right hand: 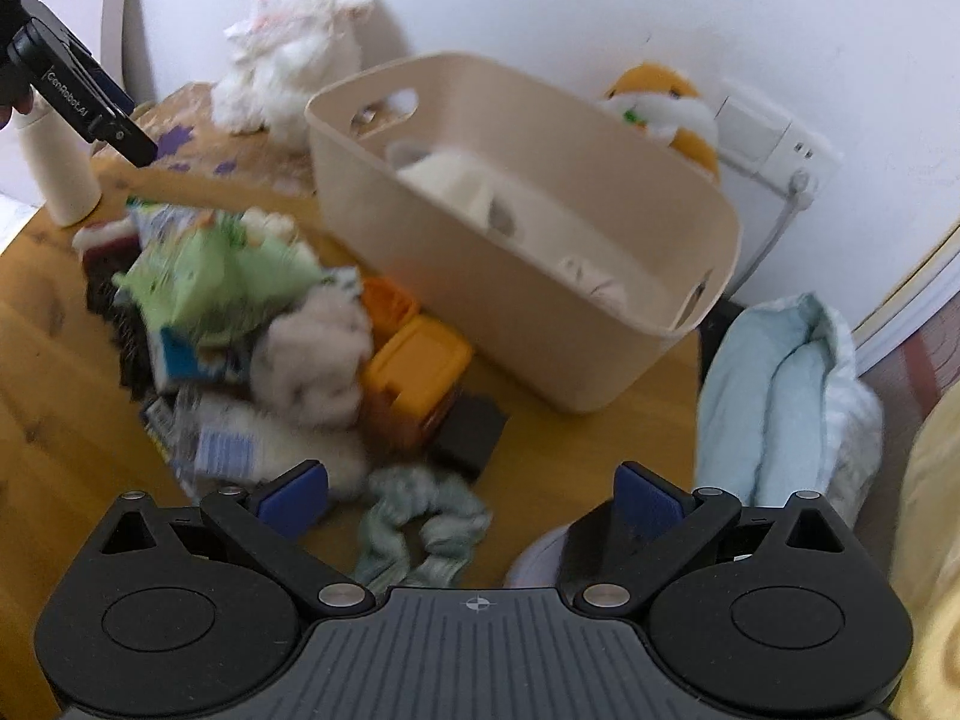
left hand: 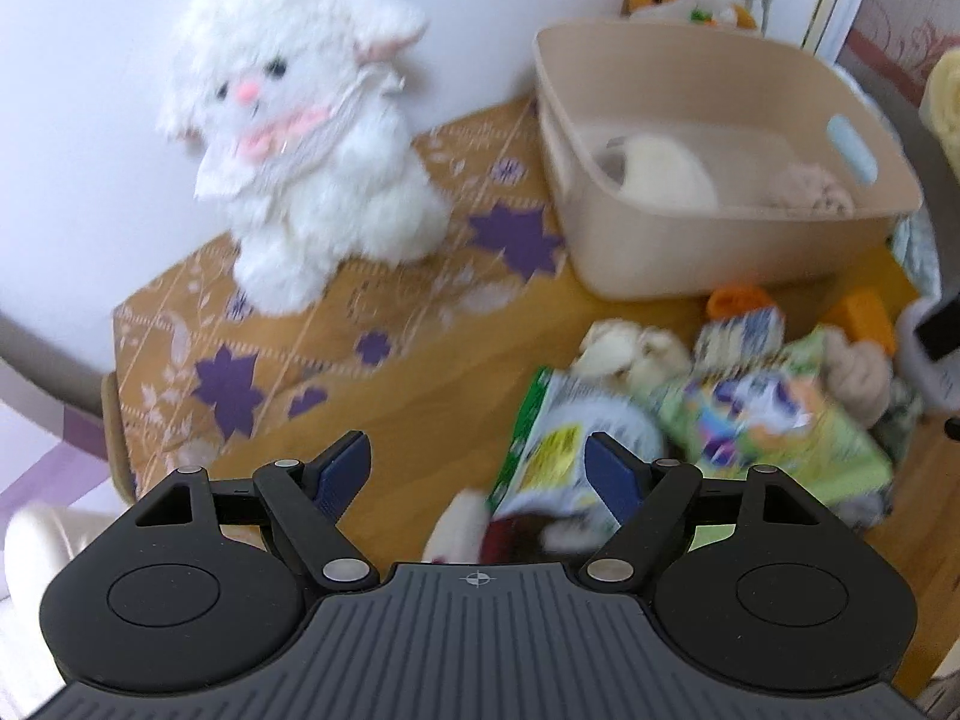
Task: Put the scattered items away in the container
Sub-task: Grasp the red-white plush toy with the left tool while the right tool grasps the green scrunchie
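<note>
The right gripper, jaws spread wide and empty, hovers directly over the crumpled pale-green fabric scrunchie at lower centre, nearer than the left.

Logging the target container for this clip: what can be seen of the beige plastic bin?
The beige plastic bin is rectangular, open-topped, with rounded corners and cut-out handle slots in its end walls. It stands upright on the wooden table, beside the pile of scattered items. Inside lie a white roll-shaped object and a small beige fluffy piece. Neither tongs touch it.

Beige bin upright on table, few soft items inside, jumbled pile beside it
</note>
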`<state>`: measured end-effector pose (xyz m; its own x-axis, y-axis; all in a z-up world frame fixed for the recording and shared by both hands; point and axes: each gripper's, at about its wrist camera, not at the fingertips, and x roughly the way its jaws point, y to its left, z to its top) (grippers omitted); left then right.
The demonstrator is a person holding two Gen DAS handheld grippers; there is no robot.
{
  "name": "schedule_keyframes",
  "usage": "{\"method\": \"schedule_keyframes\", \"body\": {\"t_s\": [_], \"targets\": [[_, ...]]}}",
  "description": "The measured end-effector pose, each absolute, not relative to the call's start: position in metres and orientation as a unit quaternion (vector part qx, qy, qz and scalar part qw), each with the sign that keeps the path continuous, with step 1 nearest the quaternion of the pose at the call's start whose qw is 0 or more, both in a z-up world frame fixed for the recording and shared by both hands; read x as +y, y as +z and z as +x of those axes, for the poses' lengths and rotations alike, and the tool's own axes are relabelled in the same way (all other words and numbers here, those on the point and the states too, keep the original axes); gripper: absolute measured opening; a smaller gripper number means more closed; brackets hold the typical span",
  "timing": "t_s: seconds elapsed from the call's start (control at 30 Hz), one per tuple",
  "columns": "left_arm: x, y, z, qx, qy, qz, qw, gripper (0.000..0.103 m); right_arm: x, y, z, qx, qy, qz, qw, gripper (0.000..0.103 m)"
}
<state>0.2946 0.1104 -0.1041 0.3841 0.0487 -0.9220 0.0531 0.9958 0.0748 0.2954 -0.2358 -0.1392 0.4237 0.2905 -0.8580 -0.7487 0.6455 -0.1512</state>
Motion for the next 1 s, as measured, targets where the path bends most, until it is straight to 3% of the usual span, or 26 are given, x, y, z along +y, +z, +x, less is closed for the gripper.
{"method": "schedule_keyframes", "body": {"t_s": [0.77,0.93,1.0], "targets": [[0.133,-0.201,0.289,0.64,0.029,0.073,0.764,0.08,-0.224,-0.204,0.286,0.455,0.301,-0.31,0.779,0.103],[0.13,-0.209,0.285,0.636,0.017,0.063,0.769,0.065,-0.221,-0.216,0.285,0.451,0.294,-0.321,0.78,0.101],[0.128,-0.208,0.284,0.632,0.009,0.055,0.773,0.055,-0.221,-0.217,0.283,0.446,0.302,-0.321,0.779,0.092]]}}
